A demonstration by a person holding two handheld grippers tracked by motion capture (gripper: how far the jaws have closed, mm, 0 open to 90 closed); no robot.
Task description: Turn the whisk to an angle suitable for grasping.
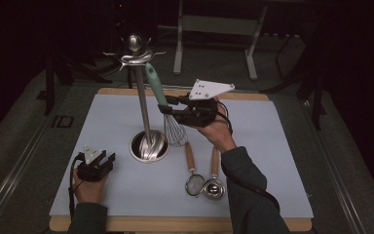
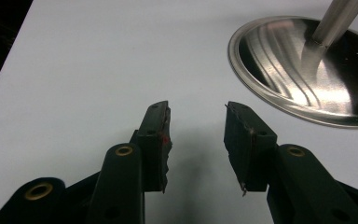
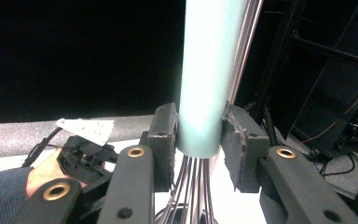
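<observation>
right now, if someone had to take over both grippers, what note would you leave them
Right gripper: jaws around the whisk at the bottom of its mint handle, both pads on it; the whisk hangs upright by the stand's pole, its handle top at a hook of the stand's crown.
Left gripper: open, empty, low over the mat left of the stand's base.
Done: whisk brought up to the rack.
Left: confirm it hangs on the hook and let go; then the strainer and the ladle, both lying on the mat.
</observation>
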